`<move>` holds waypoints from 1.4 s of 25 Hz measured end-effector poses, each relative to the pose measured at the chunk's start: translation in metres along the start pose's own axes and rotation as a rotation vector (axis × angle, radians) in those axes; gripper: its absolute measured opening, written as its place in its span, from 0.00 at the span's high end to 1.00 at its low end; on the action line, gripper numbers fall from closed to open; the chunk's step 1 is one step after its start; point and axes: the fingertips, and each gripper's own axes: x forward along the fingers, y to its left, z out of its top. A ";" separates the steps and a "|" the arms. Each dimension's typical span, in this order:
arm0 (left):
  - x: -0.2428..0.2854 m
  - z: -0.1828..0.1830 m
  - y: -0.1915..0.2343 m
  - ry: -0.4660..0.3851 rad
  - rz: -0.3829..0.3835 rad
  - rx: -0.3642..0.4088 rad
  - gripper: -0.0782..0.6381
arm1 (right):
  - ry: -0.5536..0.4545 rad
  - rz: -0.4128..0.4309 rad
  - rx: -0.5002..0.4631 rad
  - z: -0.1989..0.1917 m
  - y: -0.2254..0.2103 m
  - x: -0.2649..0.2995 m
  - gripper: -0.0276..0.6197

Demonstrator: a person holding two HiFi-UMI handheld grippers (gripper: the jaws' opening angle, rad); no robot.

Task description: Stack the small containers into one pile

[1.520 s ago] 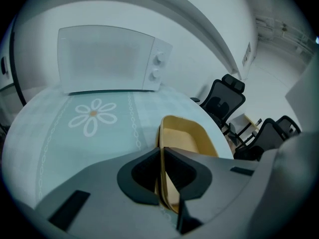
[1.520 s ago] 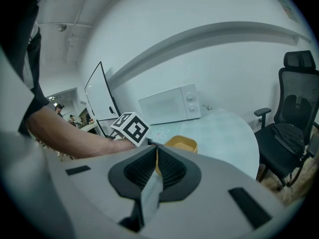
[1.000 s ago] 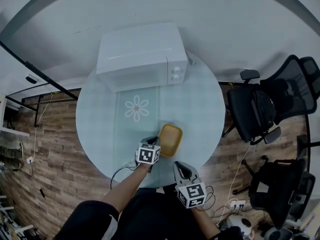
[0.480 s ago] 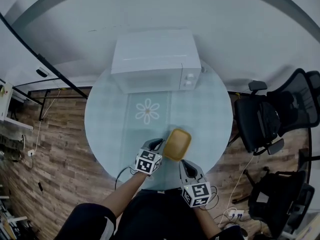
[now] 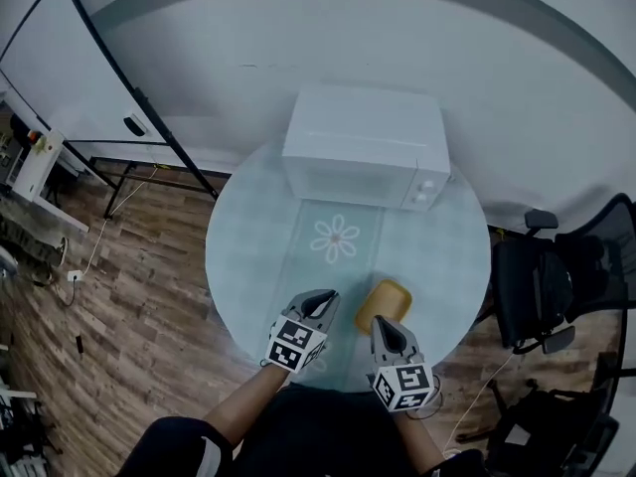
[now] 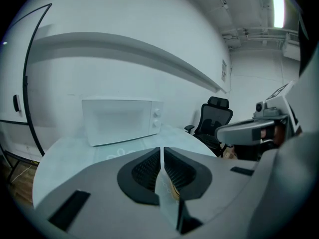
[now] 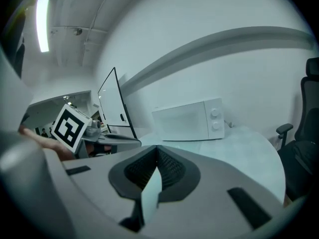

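Seemingly the stacking is finished: left gripper (image 5: 318, 301) and right gripper (image 5: 384, 328) hover empty, jaws pressed together, just short of the yellow rounded plastic container (image 5: 386, 302) on the round pale table (image 5: 248, 256), white microwave (image 5: 363, 145) beyond; next, only a check for unstacked containers seems needed

An office: black swivel chairs (image 5: 556, 281), a whiteboard (image 5: 60, 58) and a microwave (image 5: 366, 147) on a round table (image 5: 238, 266)

Head view, lower centre: my right claw (image 5: 384, 326) covers the near edge of the yellow container (image 5: 385, 301); single piece or nested pile, cannot tell. The desk (image 5: 238, 266) has its near rim hidden under my left forearm (image 5: 246, 405).

Left gripper view: the container is only a tan sliver behind my left claw (image 6: 162, 156).

The office chair (image 5: 542, 286) is cut by the right frame edge.
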 end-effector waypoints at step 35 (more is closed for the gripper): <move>-0.045 0.008 -0.022 -0.077 -0.041 0.045 0.85 | -0.061 -0.121 -0.055 0.015 -0.013 -0.033 0.92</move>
